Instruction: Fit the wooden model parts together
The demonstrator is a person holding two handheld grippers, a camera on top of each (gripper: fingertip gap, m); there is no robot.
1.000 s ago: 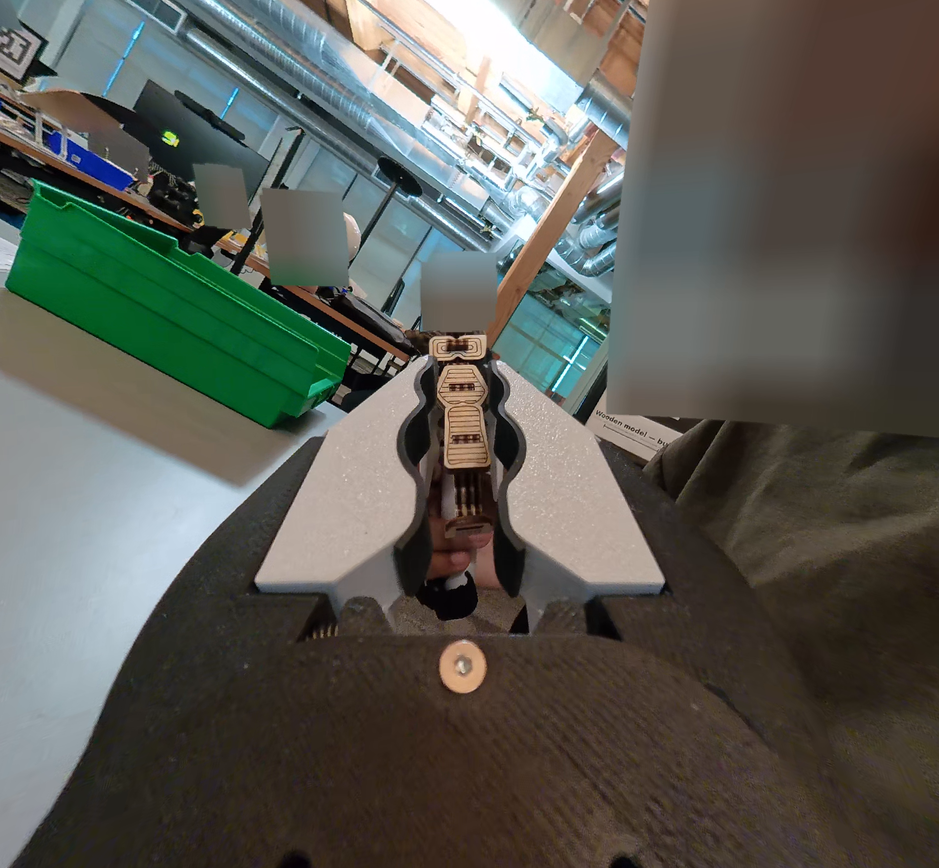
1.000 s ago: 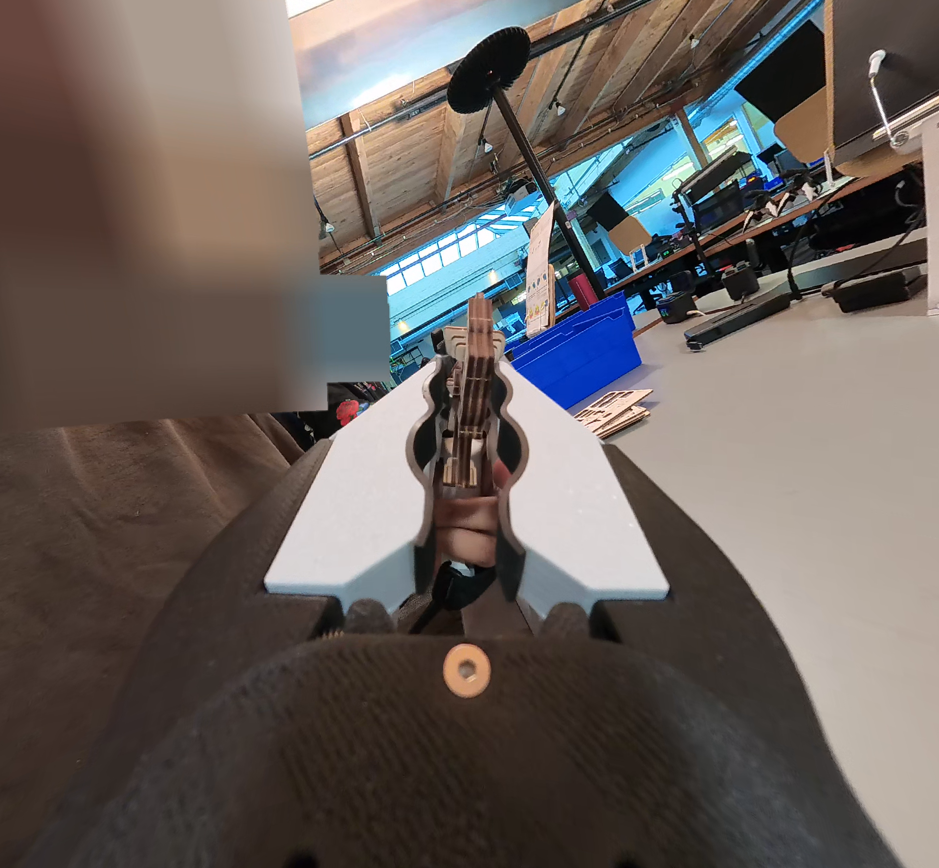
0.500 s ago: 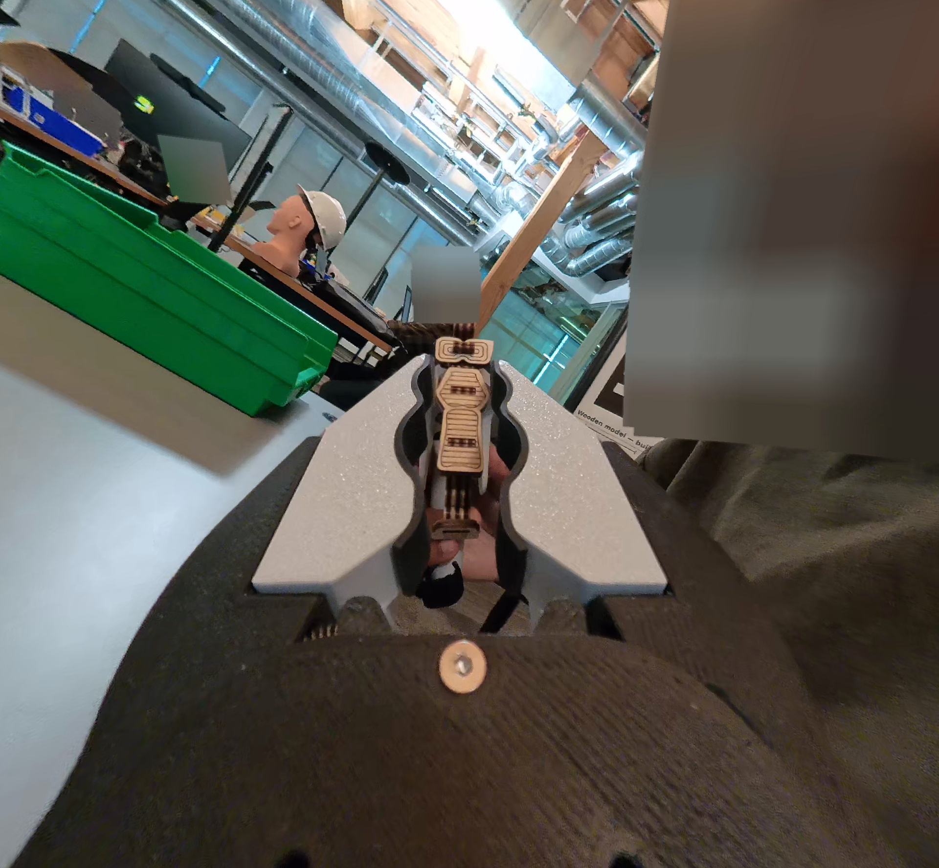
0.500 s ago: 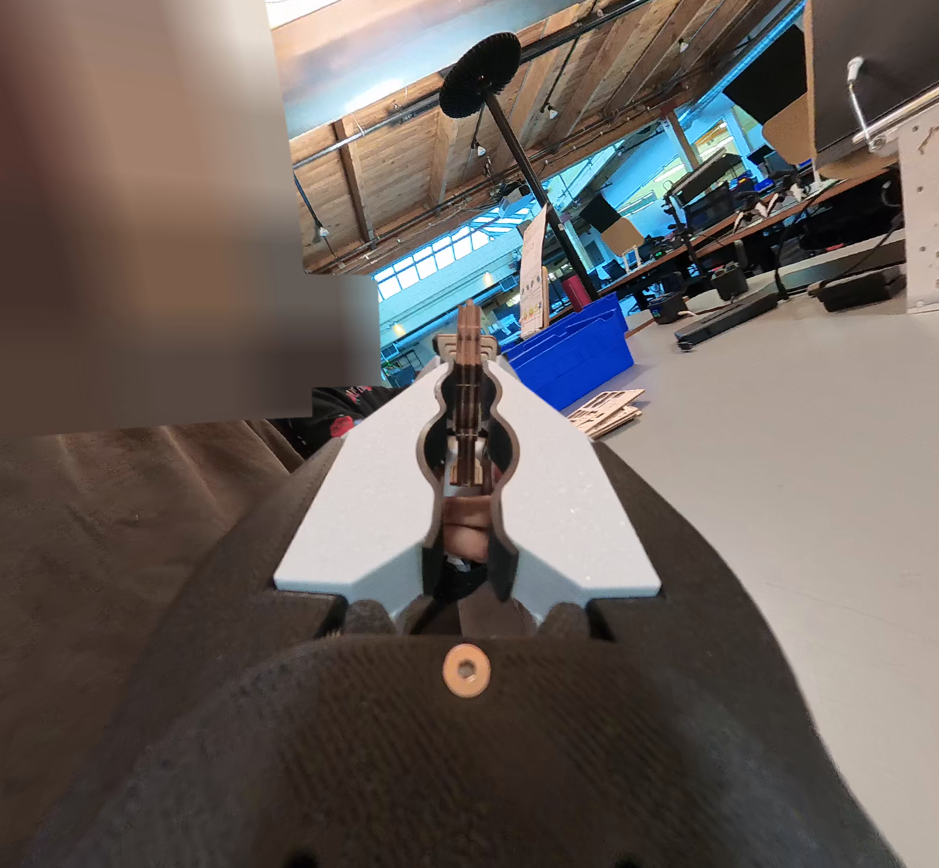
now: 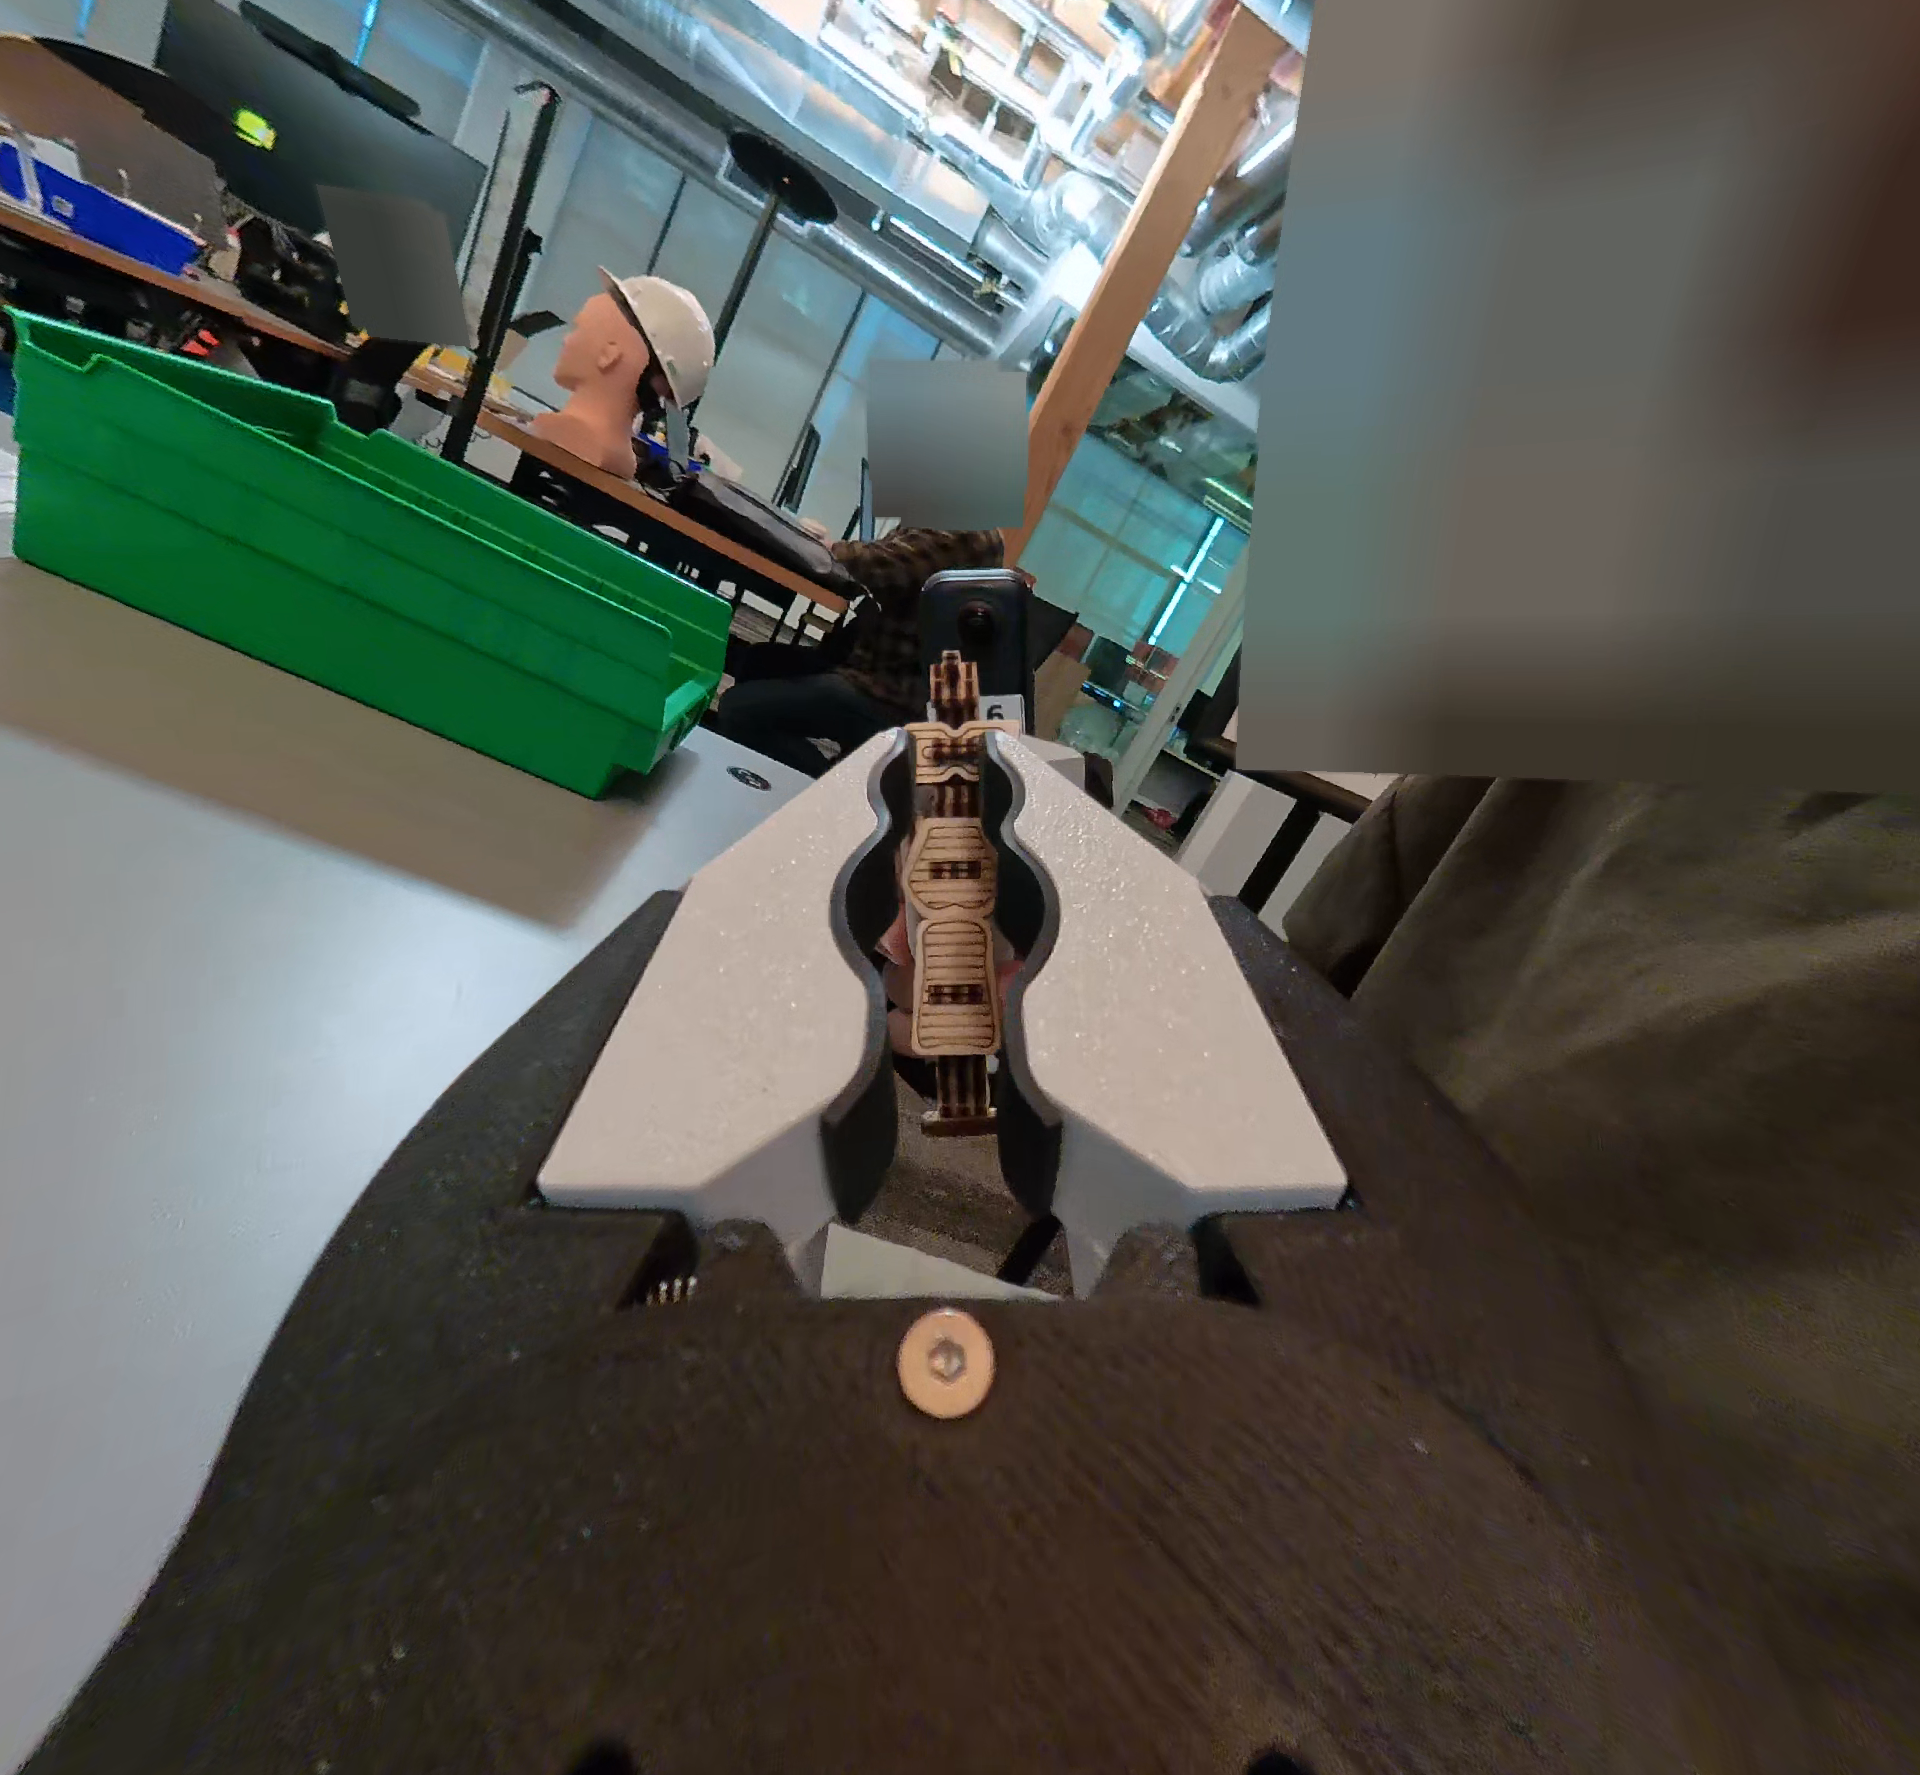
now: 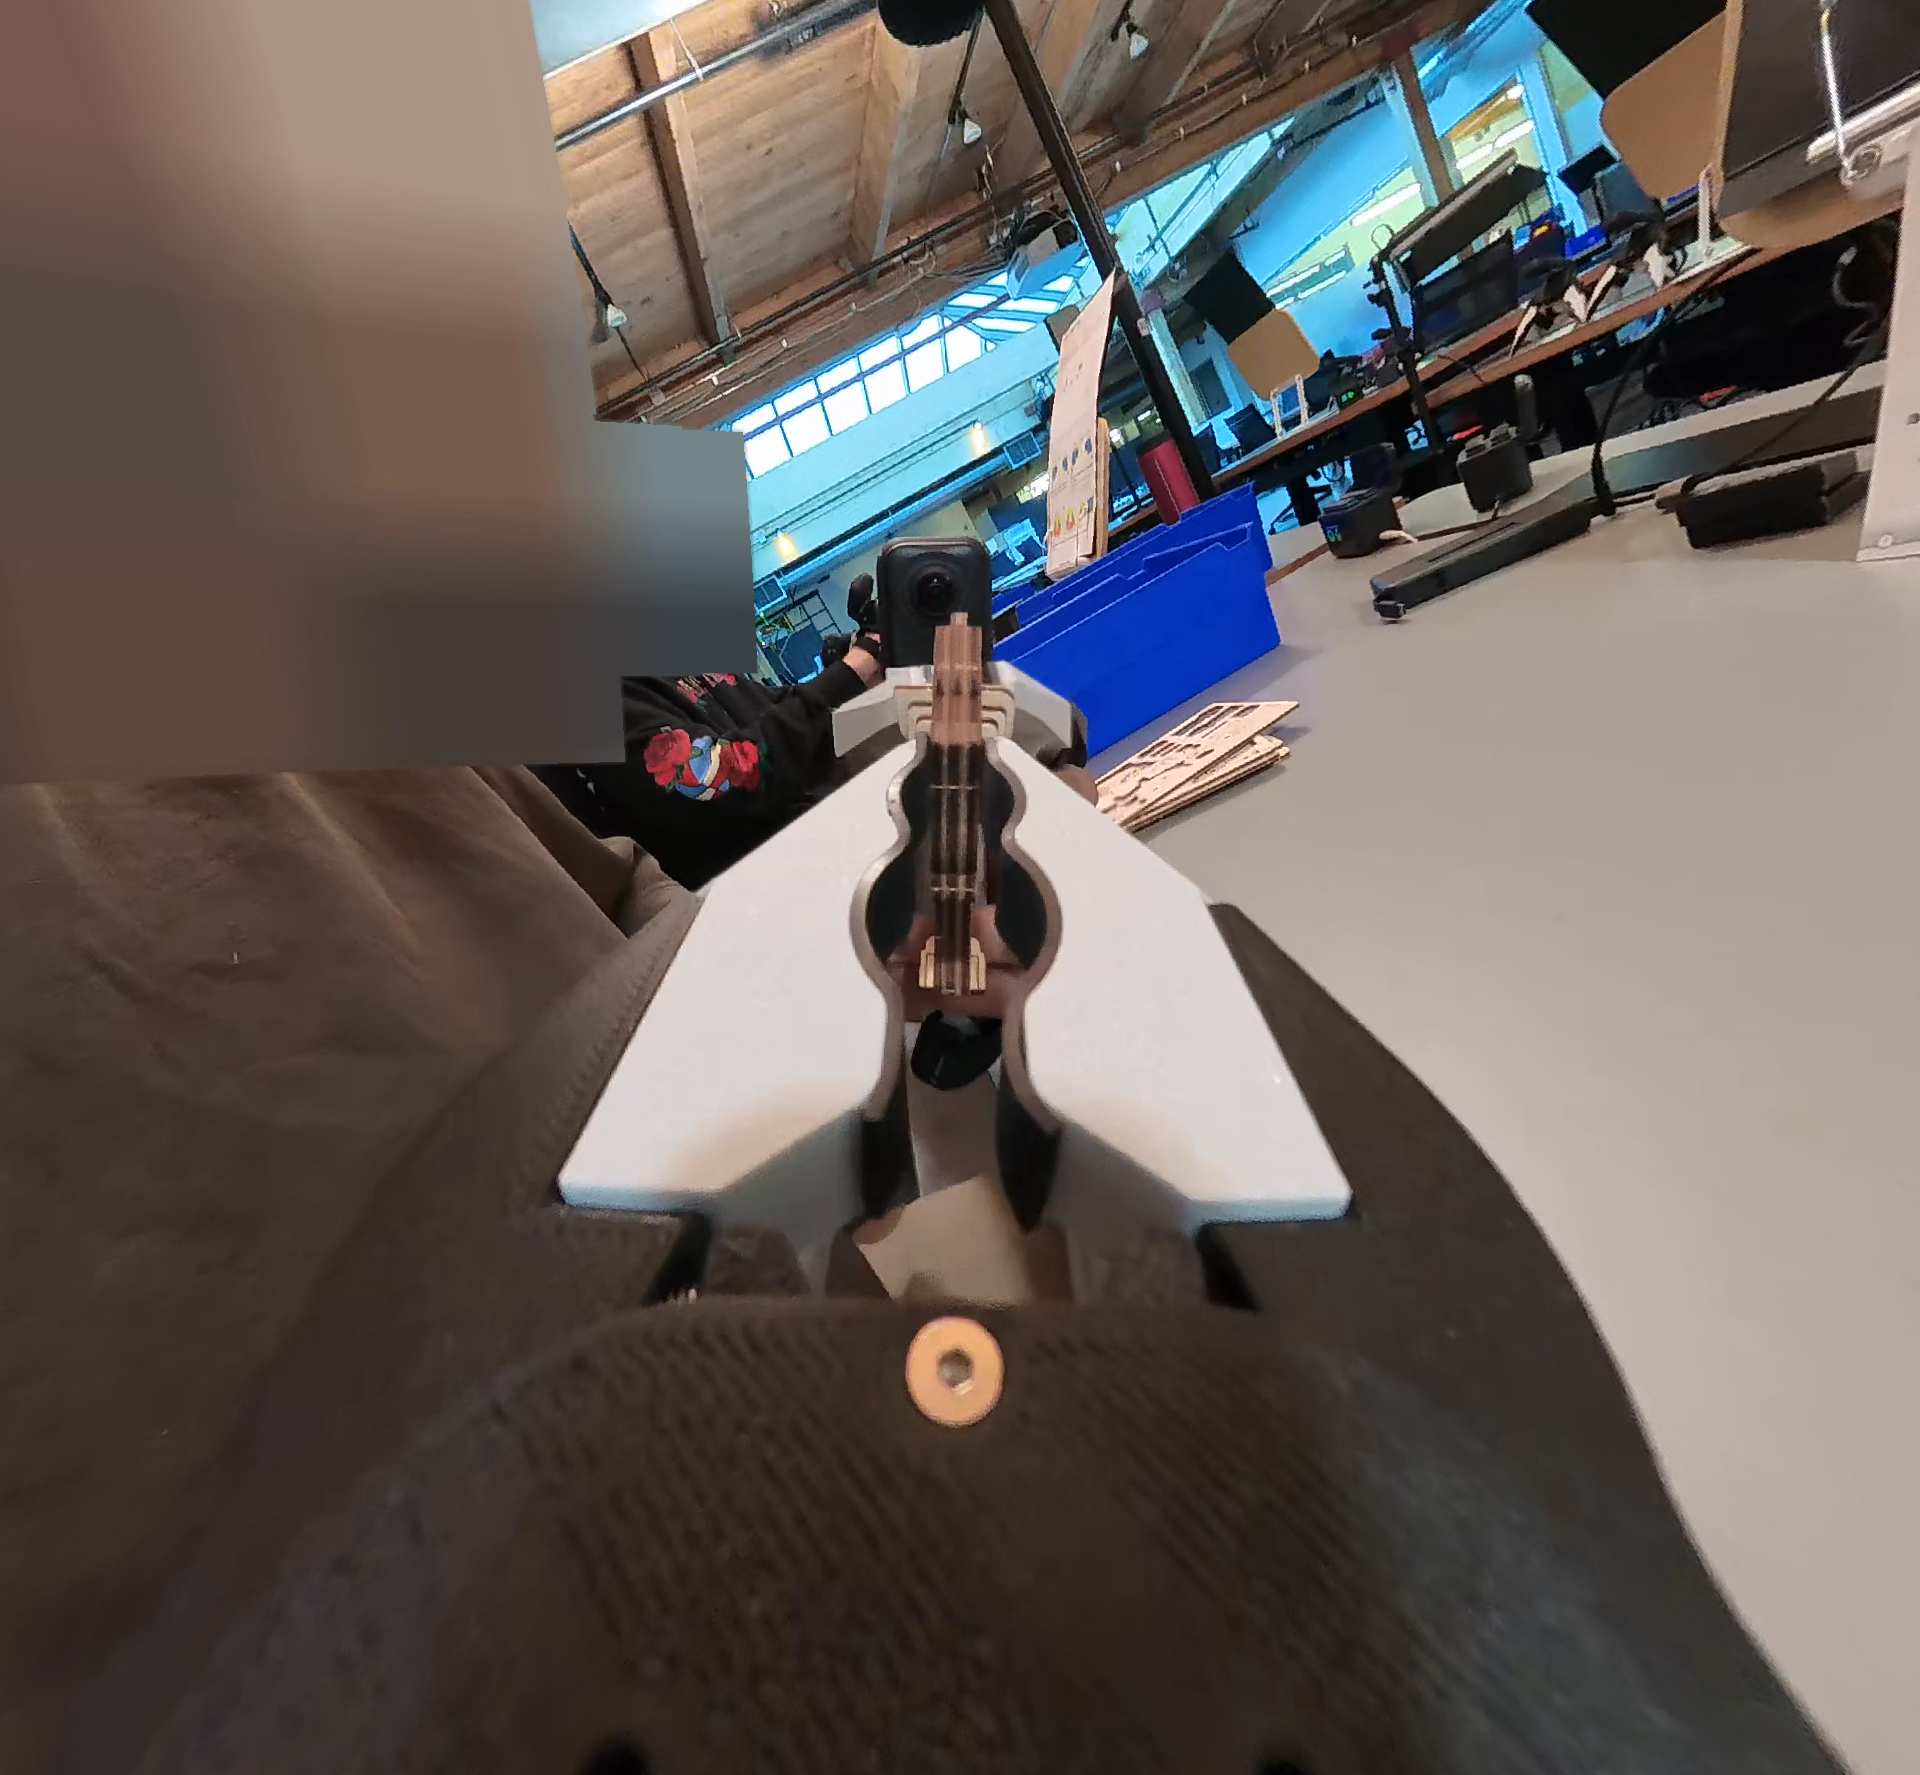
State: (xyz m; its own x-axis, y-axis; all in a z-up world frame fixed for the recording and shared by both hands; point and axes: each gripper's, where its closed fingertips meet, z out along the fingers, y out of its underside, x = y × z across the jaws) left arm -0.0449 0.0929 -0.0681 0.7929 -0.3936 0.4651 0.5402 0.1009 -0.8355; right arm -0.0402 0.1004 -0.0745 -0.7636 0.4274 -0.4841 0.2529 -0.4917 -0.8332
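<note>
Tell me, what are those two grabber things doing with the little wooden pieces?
A person holds a gripper in each hand. The left gripper is shut on a flat wooden part with burnt line patterns, and the right gripper is shut on a layered wooden part seen edge-on. Both are raised above the grey table, tips meeting, so the pieces seem to be going together. A green bin, a blue bin and spare wooden sheets sit on the table.

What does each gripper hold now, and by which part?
Left gripper and right gripper each clamp a layered wooden model part by its flat sides, its end protruding past the tips.
</note>
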